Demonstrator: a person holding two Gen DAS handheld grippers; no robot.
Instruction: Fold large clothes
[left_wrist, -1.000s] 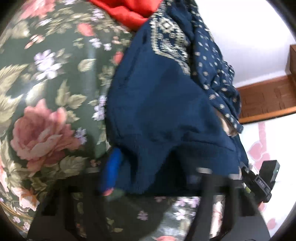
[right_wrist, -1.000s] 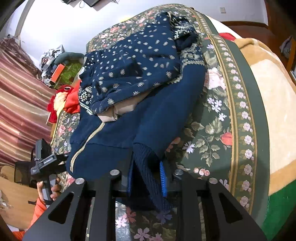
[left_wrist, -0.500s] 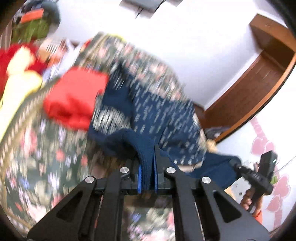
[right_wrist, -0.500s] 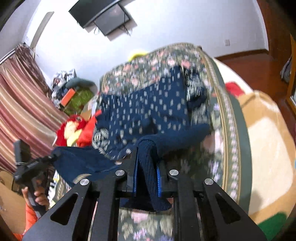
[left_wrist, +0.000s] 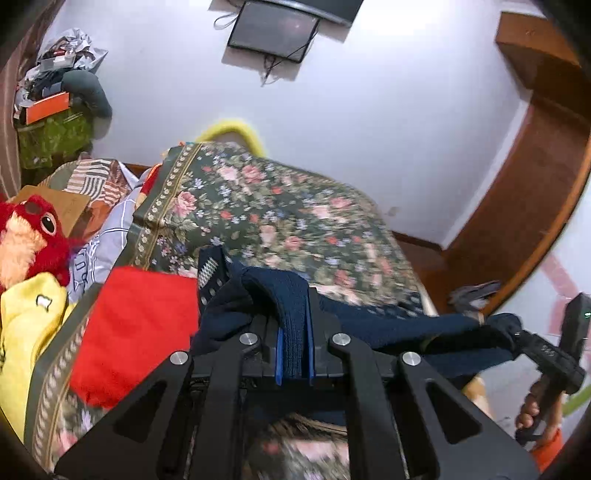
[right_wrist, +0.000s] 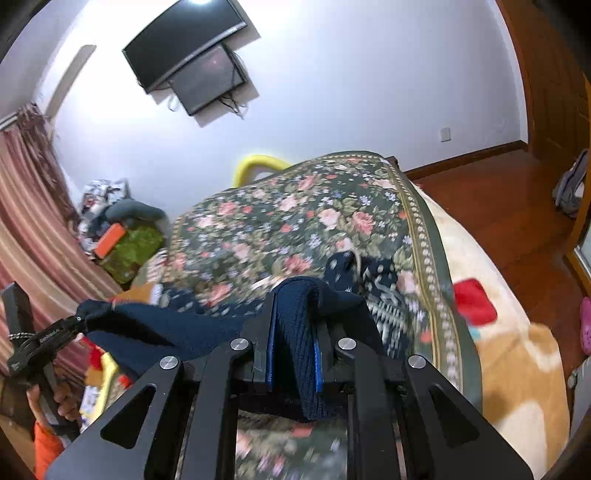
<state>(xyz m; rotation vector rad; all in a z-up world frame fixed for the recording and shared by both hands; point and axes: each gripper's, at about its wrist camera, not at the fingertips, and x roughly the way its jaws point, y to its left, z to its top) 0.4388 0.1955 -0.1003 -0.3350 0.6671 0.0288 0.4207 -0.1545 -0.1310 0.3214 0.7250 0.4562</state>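
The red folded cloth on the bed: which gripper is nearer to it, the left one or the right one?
Left. The left gripper holds the navy sweater directly beside the red folded cloth. The right gripper grips the sweater's other end, farther from it.

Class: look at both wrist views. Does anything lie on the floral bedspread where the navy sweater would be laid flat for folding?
Yes. A red cloth lies on the bedspread beside the sweater, near the edge. The middle of the bedspread looks bare. Both the left tool and the right tool are shut on the sweater.
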